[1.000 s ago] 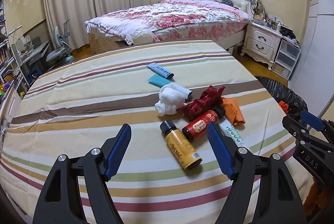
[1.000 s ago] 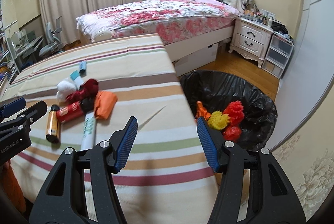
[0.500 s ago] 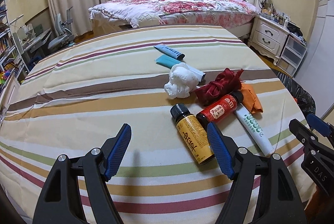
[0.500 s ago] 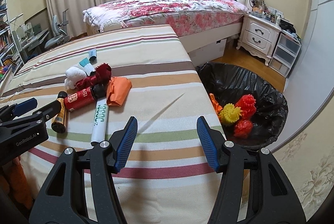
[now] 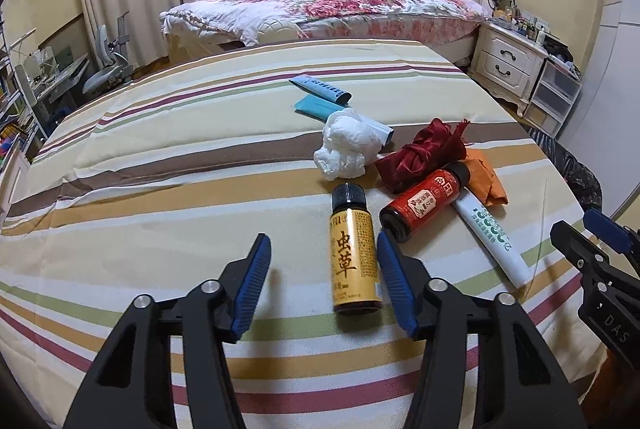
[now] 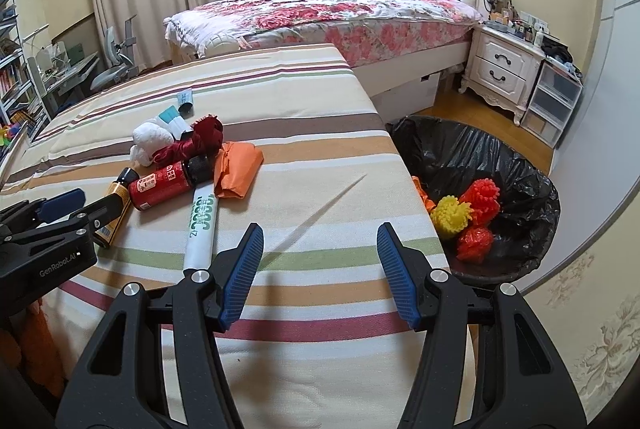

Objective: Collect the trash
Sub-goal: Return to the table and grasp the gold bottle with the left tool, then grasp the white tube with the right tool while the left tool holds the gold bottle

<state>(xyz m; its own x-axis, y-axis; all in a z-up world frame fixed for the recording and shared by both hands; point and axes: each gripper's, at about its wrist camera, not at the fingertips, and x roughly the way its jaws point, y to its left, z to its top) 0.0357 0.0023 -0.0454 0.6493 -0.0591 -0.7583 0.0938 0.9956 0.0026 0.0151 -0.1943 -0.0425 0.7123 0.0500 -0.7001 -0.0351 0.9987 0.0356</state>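
Trash lies on the striped table point(image 5: 160, 165): a yellow bottle point(image 5: 354, 253), a red bottle point(image 5: 424, 203), a white tube point(image 5: 492, 233), a red cloth point(image 5: 420, 155), an orange wrapper point(image 5: 486, 177), a white tissue wad point(image 5: 348, 145) and two blue tubes point(image 5: 320, 89). My left gripper point(image 5: 324, 285) is open; the yellow bottle lies just inside its right finger. My right gripper point(image 6: 318, 269) is open and empty over the table's right edge, with the white tube point(image 6: 202, 225) to its left. The black-lined bin point(image 6: 480, 165) holds red and yellow balls point(image 6: 468, 217).
A bed with a floral cover point(image 6: 328, 17) stands behind the table. A white nightstand point(image 6: 504, 73) and plastic drawers point(image 6: 554, 105) stand at the right wall. A desk and chair point(image 5: 100, 77) stand at the far left. The bin sits on the wooden floor right of the table.
My left gripper has moved forward and lower toward the yellow bottle. My right gripper has swung left, away from the bin and over the table. Both stayed open.
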